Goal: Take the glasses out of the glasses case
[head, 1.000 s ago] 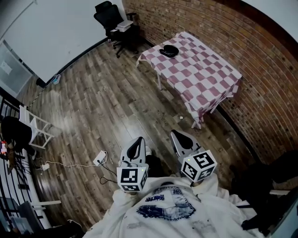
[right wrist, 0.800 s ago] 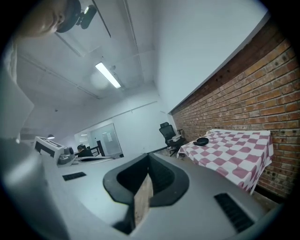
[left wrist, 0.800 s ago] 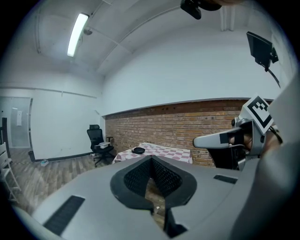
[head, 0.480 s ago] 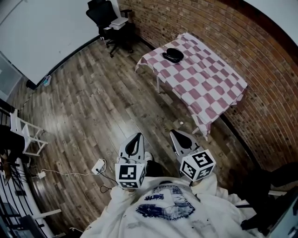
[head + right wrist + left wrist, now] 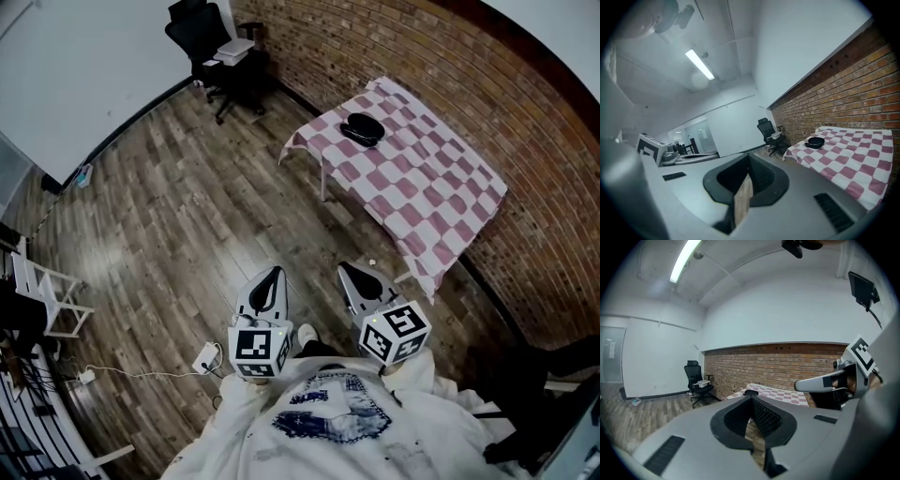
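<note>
Left gripper (image 5: 273, 275): jaws pressed together, nothing between them, held in front of the person's chest.
Right gripper (image 5: 348, 273): jaws likewise together, empty, beside the left one.
Glasses case (image 5: 363, 128): black, lying at the far end of the table.
Table (image 5: 427, 192): pink-and-white checked cloth, by the brick wall, well apart from both grippers.

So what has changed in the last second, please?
The person has walked closer to the table with the pink-and-white checked cloth; it and the black oval glasses case on it now sit lower in the head view. The left gripper and the right gripper stay shut, empty, side by side.
</note>
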